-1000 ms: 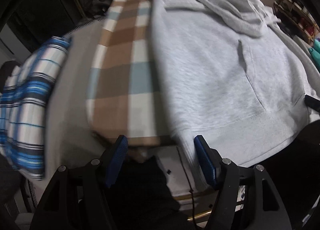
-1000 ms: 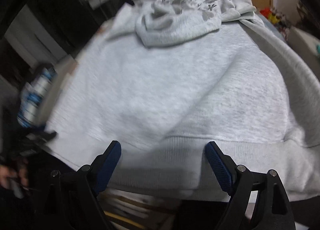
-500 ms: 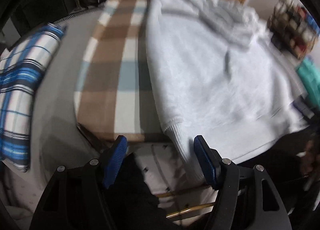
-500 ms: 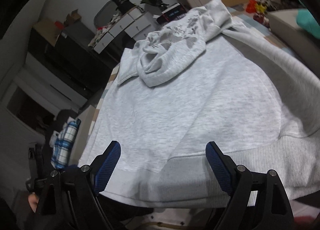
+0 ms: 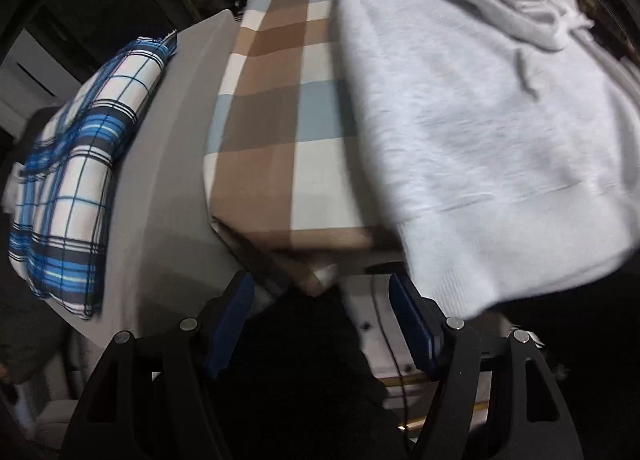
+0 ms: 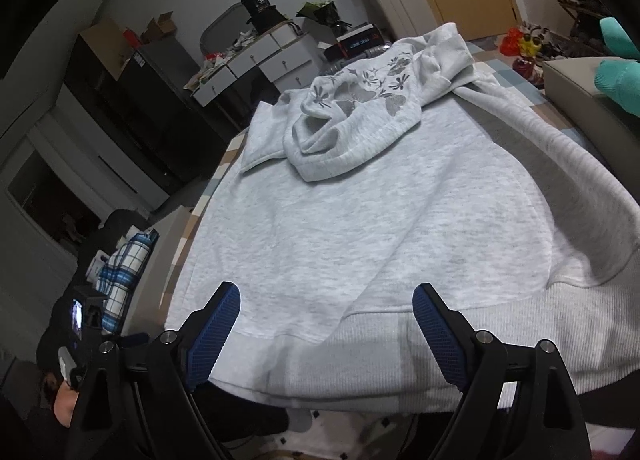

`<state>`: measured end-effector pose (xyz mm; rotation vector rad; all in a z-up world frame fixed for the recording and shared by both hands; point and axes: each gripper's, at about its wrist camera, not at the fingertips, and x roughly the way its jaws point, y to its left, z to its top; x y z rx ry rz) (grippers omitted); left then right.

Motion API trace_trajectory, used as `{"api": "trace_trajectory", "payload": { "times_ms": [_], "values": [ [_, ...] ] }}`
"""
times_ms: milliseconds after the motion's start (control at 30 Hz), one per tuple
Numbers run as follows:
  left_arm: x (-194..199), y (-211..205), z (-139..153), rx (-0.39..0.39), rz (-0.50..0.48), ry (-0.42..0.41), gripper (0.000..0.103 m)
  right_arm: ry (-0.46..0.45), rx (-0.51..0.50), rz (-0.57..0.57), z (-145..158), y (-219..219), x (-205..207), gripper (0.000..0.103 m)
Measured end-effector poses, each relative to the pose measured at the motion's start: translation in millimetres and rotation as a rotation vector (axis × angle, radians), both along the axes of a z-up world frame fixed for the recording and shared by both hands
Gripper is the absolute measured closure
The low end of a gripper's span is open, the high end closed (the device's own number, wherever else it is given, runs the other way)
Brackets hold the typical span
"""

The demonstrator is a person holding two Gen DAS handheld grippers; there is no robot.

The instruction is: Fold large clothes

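Grey hoodie [image 6: 360, 228] is lying flat on the checked cover [image 5: 280, 132], hem toward the tools, hood [image 6: 352, 116] bunched at the far end.

Right gripper [image 6: 326, 332] is hovering just over the ribbed hem [image 6: 400, 356], jaws spread, nothing clamped. Left gripper [image 5: 322, 320] is hanging off the near edge of the bed, jaws apart and empty; the hoodie's hem corner [image 5: 448, 280] is sitting just ahead and to the right of its right finger [image 5: 412, 324].

Risks, as judged:
- Left jaws are sitting closer to the cover's corner than to the hem, so a pinch here is likely catching the cover too.
- The hem is overhanging the edge; a one-sided lift is likely dragging the whole garment off.
- The loose sleeve [image 6: 560, 164] to the right is apt to trail and skew a fold.

Containers: white drawers [image 6: 256, 60] far ahead, shut, contents hidden. A blue plaid bundle [image 5: 72, 164] is lying to the left.
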<state>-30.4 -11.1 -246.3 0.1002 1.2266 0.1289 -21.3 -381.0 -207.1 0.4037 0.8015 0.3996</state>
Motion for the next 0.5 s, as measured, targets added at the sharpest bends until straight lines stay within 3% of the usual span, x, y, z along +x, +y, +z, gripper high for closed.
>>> {"api": "trace_trajectory", "payload": {
  "times_ms": [100,200,233,333,500],
  "values": [
    [-12.5,5.2,17.1,-0.135,-0.013,-0.048,0.036,-0.004,0.018,-0.006,1.4,-2.2,-0.5,0.014],
    [-16.9,9.1,32.7,-0.341,-0.016,-0.103,0.035,0.004,0.020,-0.008,0.8,-2.4,1.0,0.014],
    [-14.8,11.0,33.2,-0.405,-0.011,-0.101,0.027,0.004,0.018,-0.008,0.9,-2.0,0.9,0.014],
    [4.6,3.7,19.5,-0.402,0.024,-0.049,0.022,-0.002,0.015,-0.009,1.5,-1.1,-0.1,0.014],
    [22.3,-10.3,-12.5,-0.493,0.073,0.074,0.022,-0.014,0.049,-0.030,3.1,-9.3,-3.8,0.014]
  ]
}}
